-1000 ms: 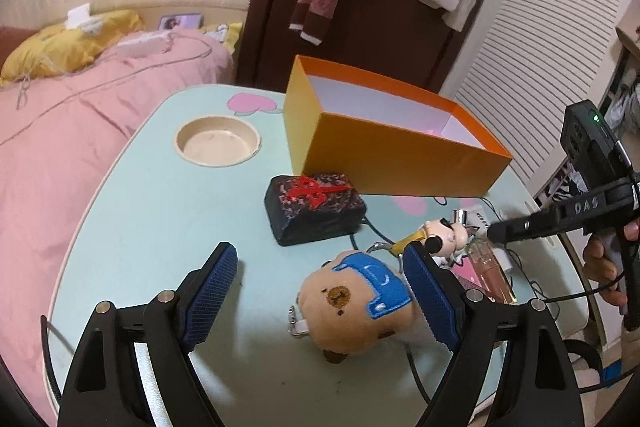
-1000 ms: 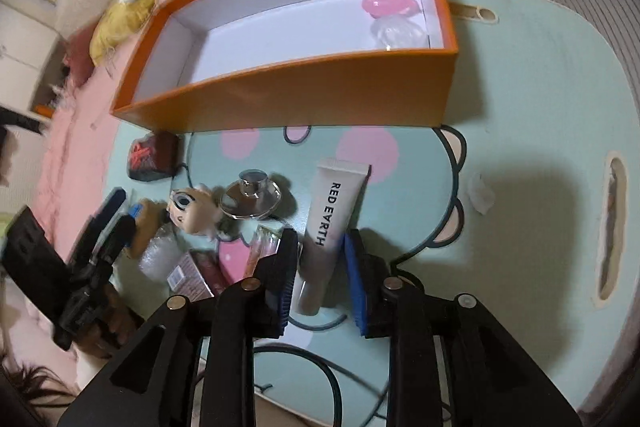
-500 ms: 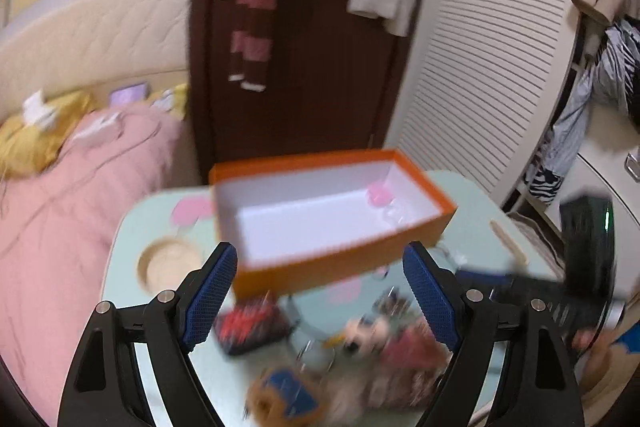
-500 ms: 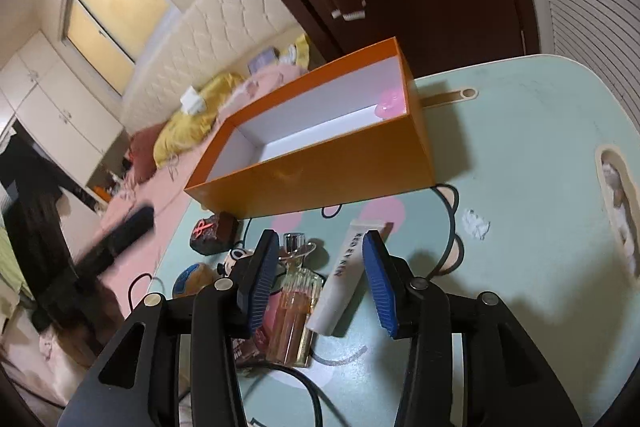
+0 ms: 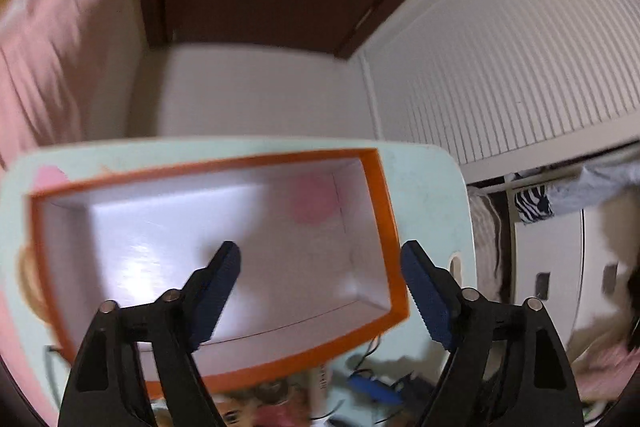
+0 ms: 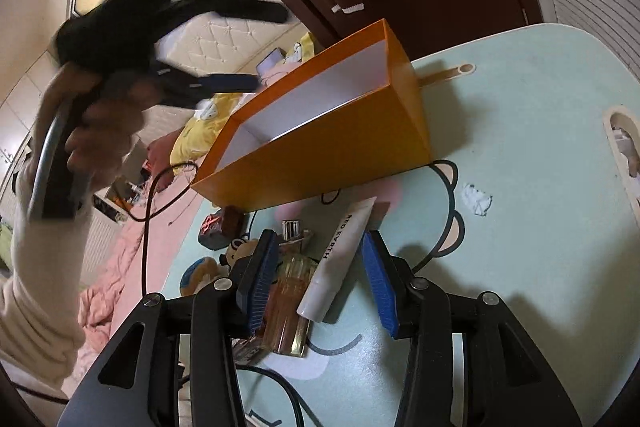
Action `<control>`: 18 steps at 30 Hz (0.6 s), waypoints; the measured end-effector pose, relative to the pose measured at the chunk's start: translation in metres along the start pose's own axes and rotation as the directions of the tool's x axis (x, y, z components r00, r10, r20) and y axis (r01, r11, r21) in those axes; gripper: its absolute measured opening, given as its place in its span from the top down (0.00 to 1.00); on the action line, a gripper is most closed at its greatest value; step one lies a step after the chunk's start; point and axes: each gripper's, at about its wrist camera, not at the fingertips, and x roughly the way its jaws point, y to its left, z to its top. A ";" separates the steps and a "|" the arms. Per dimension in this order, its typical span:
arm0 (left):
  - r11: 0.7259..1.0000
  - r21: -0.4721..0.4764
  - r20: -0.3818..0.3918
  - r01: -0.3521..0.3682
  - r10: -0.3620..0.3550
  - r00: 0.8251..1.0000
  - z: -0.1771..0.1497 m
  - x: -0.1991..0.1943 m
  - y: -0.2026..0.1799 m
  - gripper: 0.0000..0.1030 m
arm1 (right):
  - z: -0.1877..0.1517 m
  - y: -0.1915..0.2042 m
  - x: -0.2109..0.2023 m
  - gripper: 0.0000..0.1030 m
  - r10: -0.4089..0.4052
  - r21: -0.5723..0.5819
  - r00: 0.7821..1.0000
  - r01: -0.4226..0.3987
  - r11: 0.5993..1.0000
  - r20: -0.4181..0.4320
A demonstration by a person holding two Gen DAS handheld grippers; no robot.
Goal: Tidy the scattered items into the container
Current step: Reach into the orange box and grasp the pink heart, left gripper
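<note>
Mostly undone, by look of it. Right tongs point(image 6: 320, 277) spread wide, gripping nothing, low over tabletop point(image 6: 540, 187); white "RED EARTH" tube point(image 6: 338, 259) and amber perfume bottle point(image 6: 290, 291) lie between blue pads. At 10 o'clock: plush toys point(image 6: 208, 267), dark gift box point(image 6: 220, 227), all outside container. Farther, 12 o'clock: orange box point(image 6: 328, 155), white-lined, open-topped. Left tongs point(image 5: 320, 291) released, empty, above box point(image 5: 384, 211); blurred pink item point(image 5: 312, 203) inside far corner. Most items left.
</note>
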 end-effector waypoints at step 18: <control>0.972 -0.102 -0.058 -0.213 0.208 0.976 0.018 0.058 -0.011 0.42 | 0.009 -0.013 -0.011 0.42 0.182 0.185 0.983 -0.184 0.965 0.032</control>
